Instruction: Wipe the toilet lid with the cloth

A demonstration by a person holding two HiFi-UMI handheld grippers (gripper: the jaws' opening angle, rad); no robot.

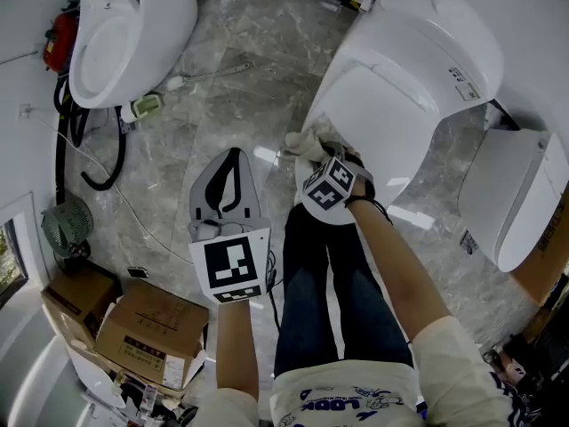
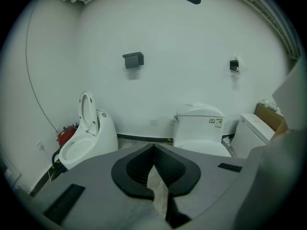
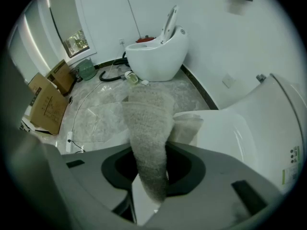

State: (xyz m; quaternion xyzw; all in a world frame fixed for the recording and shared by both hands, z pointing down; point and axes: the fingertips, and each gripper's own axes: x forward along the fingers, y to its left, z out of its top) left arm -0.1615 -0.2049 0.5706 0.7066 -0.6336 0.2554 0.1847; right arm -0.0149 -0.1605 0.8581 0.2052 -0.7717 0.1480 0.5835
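Observation:
The white toilet's shut lid point(image 1: 391, 118) lies at the upper right of the head view. A pale fluffy cloth point(image 1: 311, 145) rests bunched against the lid's front left edge. My right gripper point(image 1: 324, 167) is shut on it. In the right gripper view the cloth point(image 3: 148, 128) hangs out from between the jaws and drapes onto the lid point(image 3: 240, 133). My left gripper point(image 1: 233, 156) hovers over the marble floor left of the toilet, apart from it. Its jaws are shut with nothing in them. The left gripper view faces the toilet point(image 2: 199, 128) head on, past the left gripper point(image 2: 153, 150).
A second toilet point(image 1: 124, 34) with its seat raised stands at the upper left. A third white unit point(image 1: 516, 194) is at the right. Cardboard boxes point(image 1: 133, 323), a green fan point(image 1: 67, 225), a black hose point(image 1: 98, 163) and floor cables line the left. My legs point(image 1: 329, 283) stand below the toilet.

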